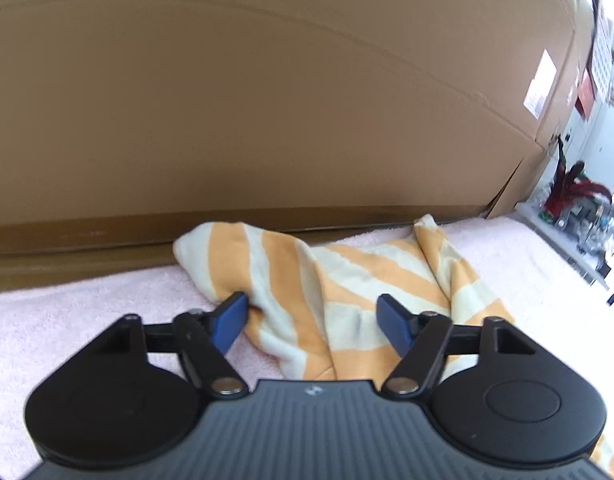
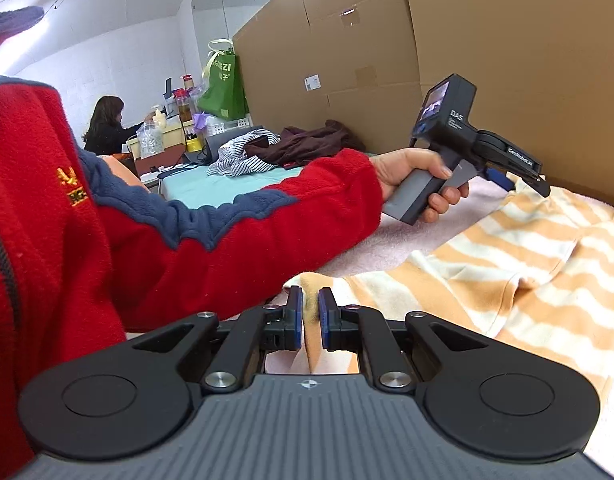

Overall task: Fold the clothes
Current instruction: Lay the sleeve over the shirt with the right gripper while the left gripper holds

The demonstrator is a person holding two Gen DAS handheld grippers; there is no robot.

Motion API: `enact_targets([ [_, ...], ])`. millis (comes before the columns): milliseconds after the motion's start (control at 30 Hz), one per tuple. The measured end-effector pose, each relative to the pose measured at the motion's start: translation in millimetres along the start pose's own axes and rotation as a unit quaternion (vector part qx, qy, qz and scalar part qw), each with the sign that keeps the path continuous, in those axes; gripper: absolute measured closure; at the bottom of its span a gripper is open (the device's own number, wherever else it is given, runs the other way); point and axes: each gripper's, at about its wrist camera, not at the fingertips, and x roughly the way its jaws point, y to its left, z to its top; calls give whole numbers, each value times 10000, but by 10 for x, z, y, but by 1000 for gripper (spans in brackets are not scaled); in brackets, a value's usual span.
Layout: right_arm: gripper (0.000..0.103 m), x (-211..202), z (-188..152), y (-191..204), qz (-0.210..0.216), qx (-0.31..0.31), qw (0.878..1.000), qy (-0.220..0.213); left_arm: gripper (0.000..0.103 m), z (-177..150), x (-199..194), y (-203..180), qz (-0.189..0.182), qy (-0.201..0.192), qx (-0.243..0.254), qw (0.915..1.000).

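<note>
An orange-and-cream striped garment (image 2: 519, 256) lies rumpled on a pale pink towel (image 1: 87, 304) that covers the table, right up against a wall of brown cardboard (image 1: 267, 100). The person in the red fleece sleeve (image 2: 235, 236) holds a gripper in each hand.

The right gripper (image 2: 310, 318) has its blue pads nearly together, with a fold at the garment's near corner pinched between them. It looks like a real grip, though how much cloth is caught is hard to say, since the fold disappears behind the pads.

The left gripper (image 1: 313, 320) is at the far end of the garment, by the cardboard. Its jaws stand apart with a bunched ridge of striped cloth between them; one pad touches the fabric, the other sits clear of it, so nothing is clamped there yet.

The risks I see come from this lopsided hold. If the right hand lifts or pulls before the left closes, the cloth will slide out through the open jaws and the garment will drag into a heap rather than stretch flat. The bunched ridge is thick, so the left may catch several layers, or snag the towel beneath. The right's pinch, so near the hem, could also slip under tension.
</note>
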Motion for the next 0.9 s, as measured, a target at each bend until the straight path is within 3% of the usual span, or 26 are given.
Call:
enact_targets([
  [33, 93, -10, -4, 2, -17, 29, 10000, -7, 64, 0, 5, -19, 53, -12, 63, 10000],
  [67, 93, -20, -8, 4, -33, 60, 10000, -14, 89, 7, 15, -12, 94, -5, 77, 9999],
  [100, 93, -31, -13, 6, -49, 91, 9999, -22, 91, 14, 19, 15, 105, -4, 24, 9999],
  [200, 93, -76, -10, -37, -38, 285, 9995, -143, 91, 28, -4, 96, 88, -31, -159, 9998],
  [333, 93, -152, 2, -81, -50, 484, 9984, -294, 64, 65, -115, 130, 333, -152, -181, 9992],
  [433, 93, -176, -15, -121, -135, 554, 9979, -317, 50, 104, -272, 162, 37, -504, -343, 9981],
  [567, 93, -156, -25, -151, -58, 638, 9975, -301, 51, 135, -405, 170, -378, -855, -502, 9944],
  [667, 93, -126, -19, -142, -53, 607, 9979, -228, 54, 77, -181, 52, -416, -537, -339, 9971],
  [767, 93, -114, -22, -133, -126, 591, 9980, -179, 56, 7, 37, -27, -19, -156, -67, 9999],
  [900, 93, -132, -35, -102, -78, 635, 9978, -198, 56, 12, 60, -5, -5, -96, -130, 9999],
])
